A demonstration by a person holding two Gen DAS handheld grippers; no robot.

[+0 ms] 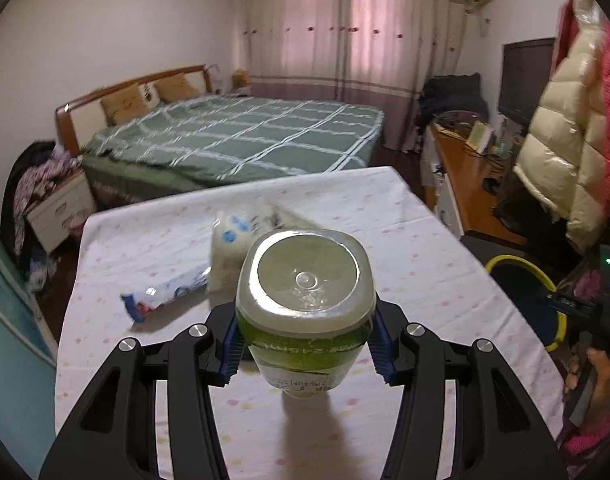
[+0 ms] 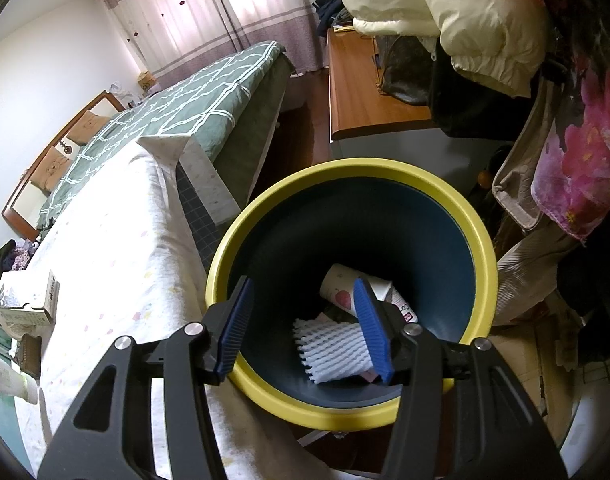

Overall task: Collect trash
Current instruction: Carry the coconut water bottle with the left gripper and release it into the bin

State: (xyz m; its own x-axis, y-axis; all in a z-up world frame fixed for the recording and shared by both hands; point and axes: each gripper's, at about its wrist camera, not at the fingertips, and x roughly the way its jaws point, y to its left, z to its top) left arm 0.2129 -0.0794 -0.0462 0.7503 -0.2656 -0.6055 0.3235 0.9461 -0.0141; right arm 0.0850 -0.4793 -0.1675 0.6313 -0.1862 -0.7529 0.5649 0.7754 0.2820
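My left gripper [image 1: 305,344] is shut on a clear plastic bottle [image 1: 305,304] with a green label, held above the table with its base toward the camera. On the table beyond lie a blue-and-white wrapper [image 1: 165,296] and a white packet [image 1: 233,248]. My right gripper [image 2: 305,328] is open and empty above the yellow-rimmed dark bin [image 2: 241,232] beside the table. In the bin lie a white foam net [image 2: 333,348] and a paper cup [image 2: 341,288]. The bin also shows in the left wrist view [image 1: 505,260] at the right.
The table [image 1: 385,208] has a white dotted cloth. A small box [image 2: 29,304] stands on it in the right wrist view. A green bed [image 1: 233,136] lies beyond, a wooden desk [image 1: 461,172] at the right, and hanging jackets [image 1: 565,140] near the bin.
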